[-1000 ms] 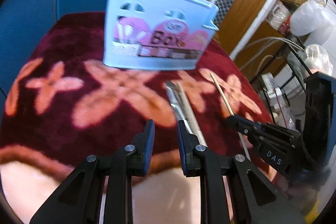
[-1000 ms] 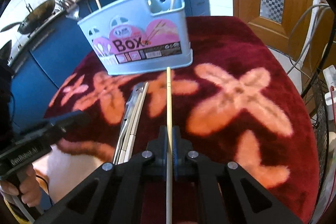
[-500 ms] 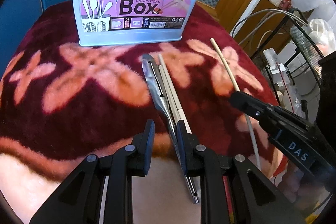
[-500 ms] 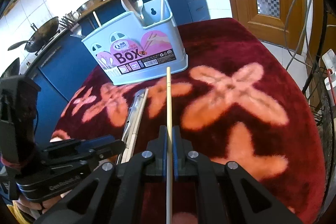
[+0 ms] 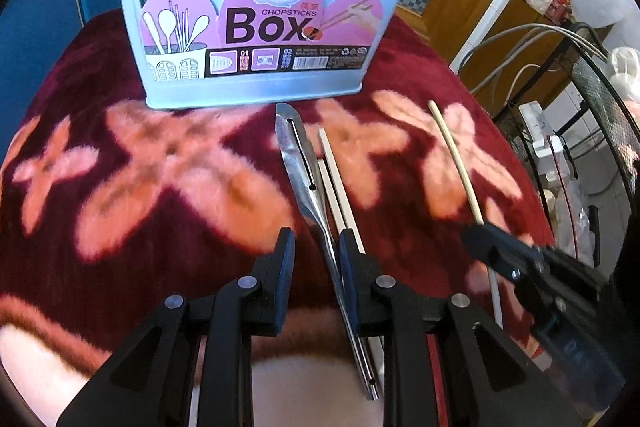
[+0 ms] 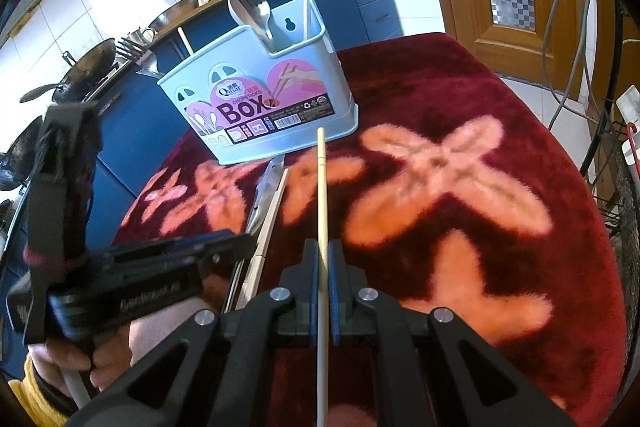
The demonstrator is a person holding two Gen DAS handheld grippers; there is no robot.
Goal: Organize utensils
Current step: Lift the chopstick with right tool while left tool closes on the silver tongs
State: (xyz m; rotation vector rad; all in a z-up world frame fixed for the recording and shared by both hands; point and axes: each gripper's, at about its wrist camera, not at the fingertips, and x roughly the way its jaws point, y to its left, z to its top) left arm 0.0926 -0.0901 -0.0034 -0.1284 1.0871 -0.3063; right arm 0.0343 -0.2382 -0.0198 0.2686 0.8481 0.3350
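The right gripper (image 6: 321, 259) is clamping a light, stiff chopstick (image 6: 321, 179) mid-shaft. The left gripper (image 5: 316, 251), jaws apart, is straddling slippery metal tongs (image 5: 304, 171); grip the narrow handle.

Both handheld tools share one build: matte black plastic linkage arms with triangular cut-outs, round silver pivot screws at the joints, and two slim fingers lined on their inner faces with dark blue pads, as seen on the left gripper (image 5: 314, 259) and the right gripper (image 6: 322, 263). From the right wrist view, the left tool's long black body carries faint embossed lettering along its side, a red band wraps its upright black handle, and a pale grip pokes out beneath the person's hand (image 6: 86, 359). A mustard-yellow sleeve (image 6: 38, 391) covers that wrist.
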